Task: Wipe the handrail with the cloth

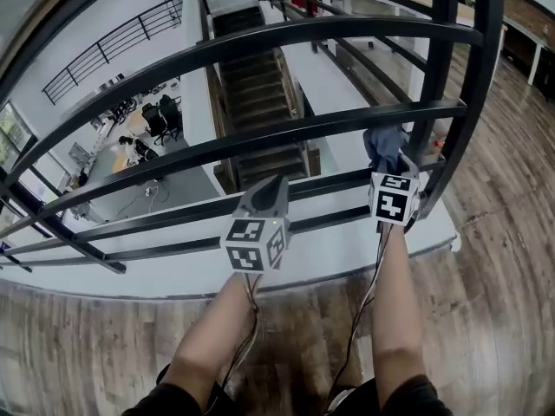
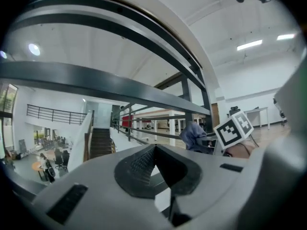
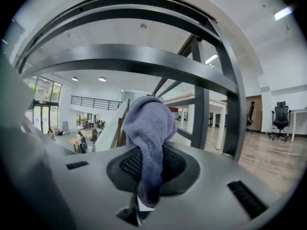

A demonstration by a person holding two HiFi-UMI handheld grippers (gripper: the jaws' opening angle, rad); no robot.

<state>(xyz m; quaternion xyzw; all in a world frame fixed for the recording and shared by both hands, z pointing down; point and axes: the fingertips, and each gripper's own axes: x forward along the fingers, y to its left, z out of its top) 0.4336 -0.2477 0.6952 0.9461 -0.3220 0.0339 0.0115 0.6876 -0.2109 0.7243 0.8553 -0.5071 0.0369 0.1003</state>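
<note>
right gripper [image 1: 393, 173] pinches the cloth [image 1: 384, 144], which bunches up between two middle bars of the handrail [image 1: 286, 37], just beside its post [image 1: 447, 68]. left gripper [image 1: 270, 191] is pressed together on nothing, by a lower bar, apart from the cloth.

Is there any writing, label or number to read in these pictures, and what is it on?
No readable text anywhere.
Left cube and right cube: black-and-white square patterns, not letters.
White tag on the cloth: too small to read.
</note>
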